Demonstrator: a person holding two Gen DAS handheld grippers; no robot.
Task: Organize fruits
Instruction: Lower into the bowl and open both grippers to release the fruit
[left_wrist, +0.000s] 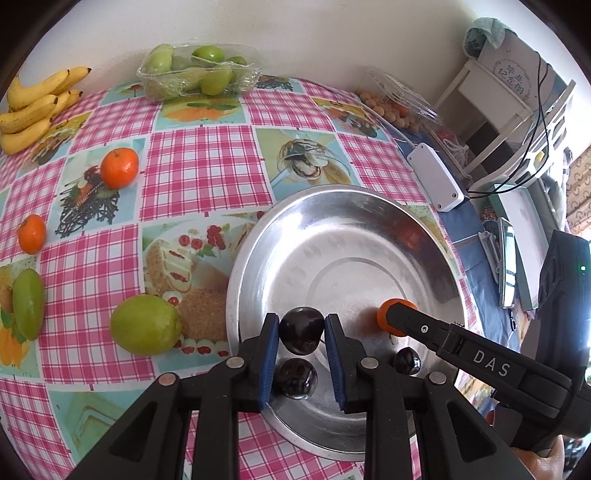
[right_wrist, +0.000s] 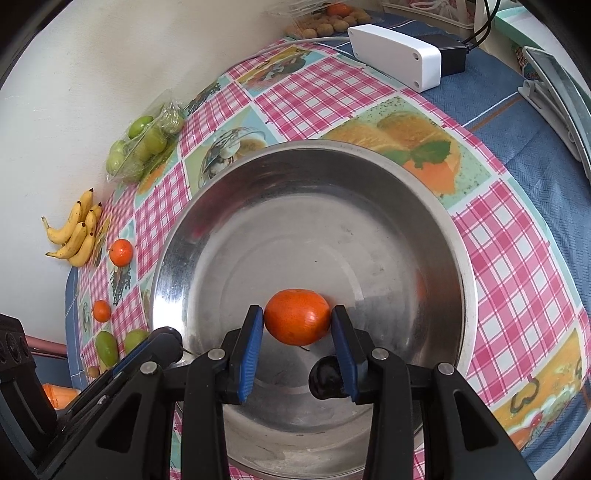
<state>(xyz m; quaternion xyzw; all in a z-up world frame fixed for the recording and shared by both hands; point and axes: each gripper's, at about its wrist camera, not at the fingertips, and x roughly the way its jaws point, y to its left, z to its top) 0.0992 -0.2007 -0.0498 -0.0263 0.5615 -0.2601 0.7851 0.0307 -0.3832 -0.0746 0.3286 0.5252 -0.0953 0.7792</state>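
A dark plum (left_wrist: 301, 330) is being pinched by the left hand-held gripper (left_wrist: 301, 334) over the steel bowl (left_wrist: 258, 251); a mandarin (right_wrist: 296, 321) is being squeezed by the right hand-held gripper (right_wrist: 297, 323) there. If dropped carelessly, both could be bruised against the 2 plums below.

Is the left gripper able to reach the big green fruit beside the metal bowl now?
Probably not yet: the left gripper holds a dark fruit over the bowl. Otherwise the green fruit sits unobstructed.

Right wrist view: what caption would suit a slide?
Blue-padded fingers grip a tangerine over a steel basin, a dark plum beside it.
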